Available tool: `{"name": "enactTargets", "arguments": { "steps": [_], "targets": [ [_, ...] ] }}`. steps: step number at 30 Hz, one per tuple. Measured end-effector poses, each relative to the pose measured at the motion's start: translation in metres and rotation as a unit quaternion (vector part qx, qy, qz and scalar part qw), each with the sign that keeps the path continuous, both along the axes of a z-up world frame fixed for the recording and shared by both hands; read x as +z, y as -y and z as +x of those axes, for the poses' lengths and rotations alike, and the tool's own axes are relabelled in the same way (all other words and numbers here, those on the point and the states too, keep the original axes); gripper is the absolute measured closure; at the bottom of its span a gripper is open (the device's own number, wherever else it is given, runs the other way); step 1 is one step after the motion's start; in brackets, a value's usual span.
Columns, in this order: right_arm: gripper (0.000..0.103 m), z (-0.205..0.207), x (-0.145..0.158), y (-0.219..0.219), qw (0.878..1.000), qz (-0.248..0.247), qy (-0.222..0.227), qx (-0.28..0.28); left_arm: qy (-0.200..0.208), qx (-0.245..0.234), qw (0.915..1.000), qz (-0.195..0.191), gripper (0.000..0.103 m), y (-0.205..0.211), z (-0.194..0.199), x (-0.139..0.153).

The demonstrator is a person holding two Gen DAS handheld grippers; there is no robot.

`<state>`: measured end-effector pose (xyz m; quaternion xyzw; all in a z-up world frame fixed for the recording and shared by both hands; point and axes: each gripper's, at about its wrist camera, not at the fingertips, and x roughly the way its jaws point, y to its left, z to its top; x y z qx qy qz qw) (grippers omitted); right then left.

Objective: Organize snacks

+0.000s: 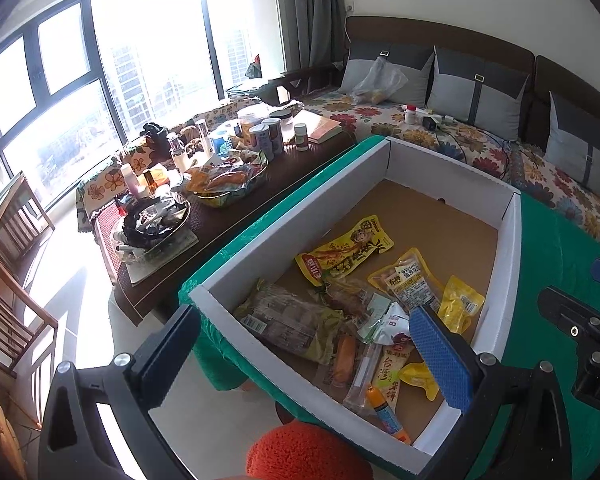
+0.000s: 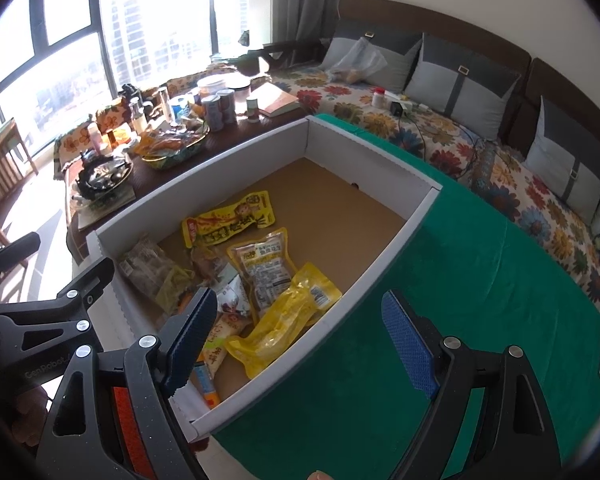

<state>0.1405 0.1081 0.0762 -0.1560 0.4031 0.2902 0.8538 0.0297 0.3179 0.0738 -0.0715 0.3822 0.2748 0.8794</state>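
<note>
The white-walled box (image 1: 284,216) sits on a green cloth (image 2: 480,280); its brown floor is bare toward the upper right. The snack packets (image 1: 340,304) crowd its lower left corner, overlapping, printing mostly unreadable. Left gripper (image 1: 304,344) fingers apart, straddling the box's near wall, empty. Right gripper (image 2: 296,332) fingers apart over the right wall, empty. The cluttered desk (image 1: 236,204) stands upper left.

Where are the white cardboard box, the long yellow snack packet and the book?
white cardboard box (image 2: 364,236), right wrist view, inner right wall.
long yellow snack packet (image 2: 228,222), right wrist view, packet's middle.
book (image 1: 324,127), left wrist view, cover.
</note>
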Motion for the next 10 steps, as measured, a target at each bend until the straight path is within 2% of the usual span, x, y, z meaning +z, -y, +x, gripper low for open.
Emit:
{"name": "enactTargets", "arguments": {
  "steps": [4,10],
  "targets": [
    [0.016,-0.0001,-0.0008,-0.0011,1.0,-0.001,0.0,0.001,0.0,-0.002,1.0,-0.001,0.0,-0.0005,0.0006,-0.0004],
    [0.016,0.0009,-0.005,-0.0045,1.0,-0.003,-0.003,0.002,0.016,0.0,0.9996,-0.022,0.0,-0.0037,-0.0022,-0.0018]
  ]
}}
